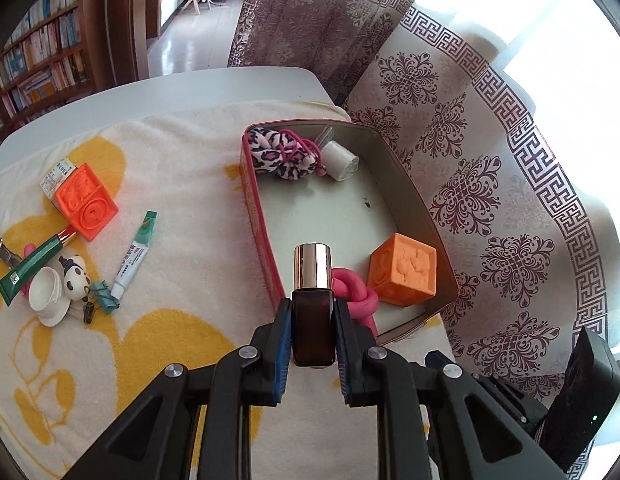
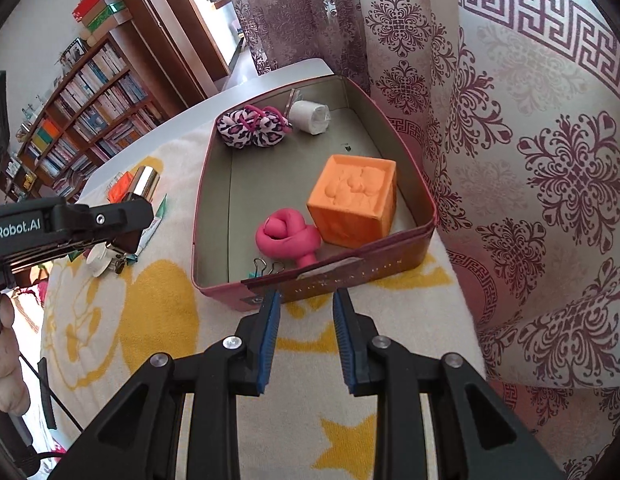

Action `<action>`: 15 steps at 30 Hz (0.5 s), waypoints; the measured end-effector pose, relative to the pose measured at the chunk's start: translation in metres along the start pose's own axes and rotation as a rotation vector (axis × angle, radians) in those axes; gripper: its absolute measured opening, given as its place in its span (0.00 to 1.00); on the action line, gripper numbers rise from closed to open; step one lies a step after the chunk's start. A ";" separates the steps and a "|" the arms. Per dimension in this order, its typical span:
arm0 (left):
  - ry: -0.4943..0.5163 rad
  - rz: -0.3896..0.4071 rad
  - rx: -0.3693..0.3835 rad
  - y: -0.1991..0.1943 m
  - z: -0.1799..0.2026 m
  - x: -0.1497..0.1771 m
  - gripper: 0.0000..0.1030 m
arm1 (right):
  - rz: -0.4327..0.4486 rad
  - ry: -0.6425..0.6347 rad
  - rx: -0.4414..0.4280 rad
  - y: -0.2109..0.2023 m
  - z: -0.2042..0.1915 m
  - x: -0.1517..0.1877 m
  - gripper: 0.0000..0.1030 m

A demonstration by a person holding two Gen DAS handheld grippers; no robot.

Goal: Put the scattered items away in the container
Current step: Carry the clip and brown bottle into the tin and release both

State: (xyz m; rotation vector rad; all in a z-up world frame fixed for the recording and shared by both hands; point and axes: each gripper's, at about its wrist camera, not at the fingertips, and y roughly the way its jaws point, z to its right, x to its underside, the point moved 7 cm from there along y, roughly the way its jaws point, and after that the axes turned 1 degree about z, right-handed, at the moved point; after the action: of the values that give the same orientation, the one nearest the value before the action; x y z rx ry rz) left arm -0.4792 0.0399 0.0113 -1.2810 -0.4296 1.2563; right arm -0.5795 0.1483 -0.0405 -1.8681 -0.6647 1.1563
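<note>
Far to the left of the left hand-held gripper (image 1: 313, 308), well apart from it on the yellow-and-cream towel (image 1: 182, 280), lies the scatter not yet tidied: a red-orange embossed cube (image 1: 86, 206), a green tube (image 1: 36, 266), a white toothpaste tube (image 1: 134, 254), a white cap (image 1: 46, 294) and a panda figure (image 1: 75, 278). The left hand-held gripper is clenched on a dark brown bottle with a shiny rose-gold cap (image 1: 313, 302), its blue pads pressing the bottle's sides, the cap pointing away over the near left wall of the pink tin container (image 1: 262, 232). Just beyond and right of the fingertips, inside the tin, sit a knotted pink band (image 1: 360, 294) and an orange cube (image 1: 404, 270); at the tin's far end lie a leopard-print scrunchie (image 1: 278, 154) and a white roll (image 1: 340, 160). The right hand-held gripper (image 2: 306, 304) hangs released and empty, jaws apart, just short of the tin's near wall, with a binder clip (image 2: 266, 268) inside that wall right ahead of its left fingertip.
</note>
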 end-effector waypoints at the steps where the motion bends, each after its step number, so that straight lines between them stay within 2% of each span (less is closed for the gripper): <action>1: 0.009 0.003 0.004 0.003 0.005 -0.003 0.20 | -0.001 0.004 -0.001 -0.001 0.001 0.002 0.29; 7: 0.022 -0.040 0.004 0.026 0.018 -0.007 0.21 | -0.004 0.024 -0.002 -0.006 0.008 0.010 0.29; 15: -0.071 -0.060 -0.041 0.019 -0.020 0.011 0.21 | -0.018 0.036 -0.013 -0.004 0.006 0.013 0.29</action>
State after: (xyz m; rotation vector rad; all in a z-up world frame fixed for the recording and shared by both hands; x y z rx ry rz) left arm -0.4673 0.0361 -0.0162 -1.2523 -0.5434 1.2508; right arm -0.5795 0.1625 -0.0446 -1.8852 -0.6693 1.1068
